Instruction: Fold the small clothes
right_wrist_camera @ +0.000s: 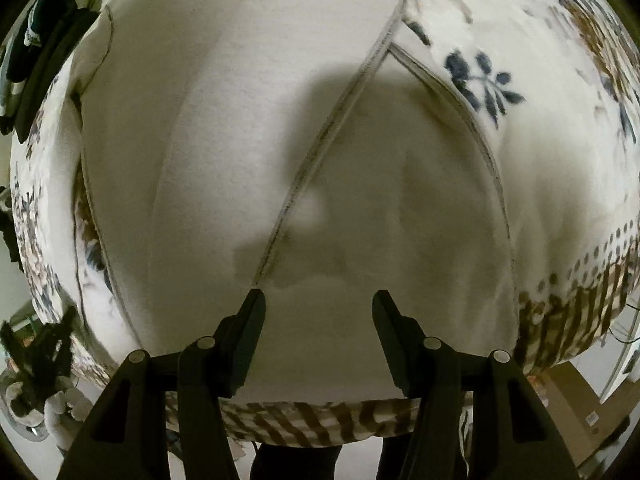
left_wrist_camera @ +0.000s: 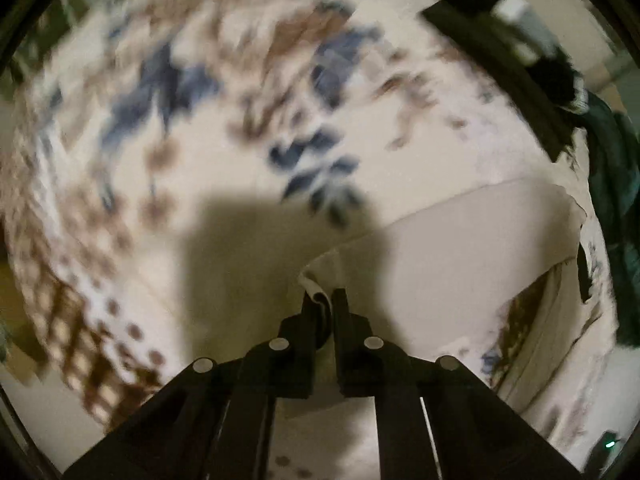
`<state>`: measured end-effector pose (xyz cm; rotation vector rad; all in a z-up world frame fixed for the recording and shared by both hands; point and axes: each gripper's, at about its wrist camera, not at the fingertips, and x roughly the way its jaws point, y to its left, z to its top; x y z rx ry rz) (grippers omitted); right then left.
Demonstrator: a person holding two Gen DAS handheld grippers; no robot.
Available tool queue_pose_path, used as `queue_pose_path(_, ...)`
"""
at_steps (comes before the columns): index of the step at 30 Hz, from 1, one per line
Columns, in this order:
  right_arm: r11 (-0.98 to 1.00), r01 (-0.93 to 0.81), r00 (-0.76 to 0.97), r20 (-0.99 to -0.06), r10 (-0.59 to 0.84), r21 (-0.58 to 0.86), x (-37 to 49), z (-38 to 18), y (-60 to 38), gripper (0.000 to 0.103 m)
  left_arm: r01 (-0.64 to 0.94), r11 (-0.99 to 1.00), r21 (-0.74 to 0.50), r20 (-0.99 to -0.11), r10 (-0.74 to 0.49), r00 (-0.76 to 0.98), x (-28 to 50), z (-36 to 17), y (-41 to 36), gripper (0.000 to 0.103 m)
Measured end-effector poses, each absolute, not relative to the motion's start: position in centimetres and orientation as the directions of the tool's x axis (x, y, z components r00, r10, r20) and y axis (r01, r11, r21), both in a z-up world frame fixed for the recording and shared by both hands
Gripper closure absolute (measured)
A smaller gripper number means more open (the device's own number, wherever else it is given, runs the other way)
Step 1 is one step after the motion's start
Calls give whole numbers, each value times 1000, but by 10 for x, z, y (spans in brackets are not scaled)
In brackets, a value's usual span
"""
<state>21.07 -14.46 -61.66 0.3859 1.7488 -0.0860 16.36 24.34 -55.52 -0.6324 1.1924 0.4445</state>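
A white garment (right_wrist_camera: 224, 128) lies spread on a floral bedspread (right_wrist_camera: 540, 128). One part is folded over, with a hemmed edge (right_wrist_camera: 332, 120) running diagonally across it. My right gripper (right_wrist_camera: 318, 300) is open and empty, just above the garment near the lower end of that edge. In the left wrist view my left gripper (left_wrist_camera: 324, 300) is shut on a corner of the white garment (left_wrist_camera: 460, 240), which trails off to the right. That view is blurred by motion.
The floral bedspread (left_wrist_camera: 160, 120) covers the whole work surface. Dark clothes (left_wrist_camera: 612, 168) lie at the far right in the left view and at the upper left (right_wrist_camera: 44, 40) in the right view. The bed's striped front edge (right_wrist_camera: 312, 420) is below the right gripper.
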Motion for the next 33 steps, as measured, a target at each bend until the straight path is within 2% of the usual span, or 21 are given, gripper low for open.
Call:
queue_pose_path(3, 934, 313, -151, -962, 229, 173, 206, -609, -171, 45, -512, 846, -151, -921, 68, 385, 172, -500, 202, 98)
queue_pose_path(5, 925, 332, -142, -960, 241, 184, 204, -604, -194, 45, -416, 901, -124, -903, 72, 424, 174, -472, 168, 98)
queue_pose_path(10, 893, 403, -112, -958, 264, 199, 192, -587, -266, 45, -63, 993, -96, -888, -57, 456, 173, -428, 26, 98)
queue_pose_path(12, 886, 423, -102, -961, 257, 192, 185, -581, -298, 45, 80, 991, -104, -897, -128, 423, 167, -430, -39, 98)
queue_pose_path(15, 871, 458, -94, -965, 244, 176, 171, -575, -343, 45, 206, 969, -137, -910, -205, 359, 154, -444, -110, 98)
queue_pose_path(18, 862, 482, -104, -967, 233, 156, 157, -575, -376, 45, 273, 950, -149, -933, -227, 279, 145, -468, -155, 95)
queue_pose_path(21, 853, 493, -116, -959, 261, 172, 144, -580, -391, 45, 239, 962, -131, -959, -184, 215, 146, -488, -168, 92)
queue_pose_path(22, 848, 494, -110, -954, 279, 191, 140, -579, -401, 45, 224, 966, -132, -964, -178, 200, 148, -493, -163, 89)
queue_pose_path(23, 845, 494, -105, -951, 292, 205, 138, -579, -402, 45, 195, 972, -131, -969, -167, 182, 150, -497, -154, 65)
queue_pose_path(24, 842, 493, -100, -947, 306, 220, 136, -579, -405, 45, 162, 976, -144, -970, -171, 171, 152, -498, -142, 27)
queue_pose_path(25, 835, 493, -92, -940, 328, 243, 134, -579, -409, 45, 131, 979, -156, -968, -177, 175, 152, -498, -130, 14)
queue_pose_path(26, 826, 494, -84, -930, 357, 273, 132, -580, -412, 44, 91, 983, -163, -966, -177, 189, 151, -498, -114, 10)
queue_pose_path(33, 798, 466, -132, -861, 491, 383, 119, -612, -404, 44, -193, 978, -81, -987, -52, 150, 147, -523, 25, 10)
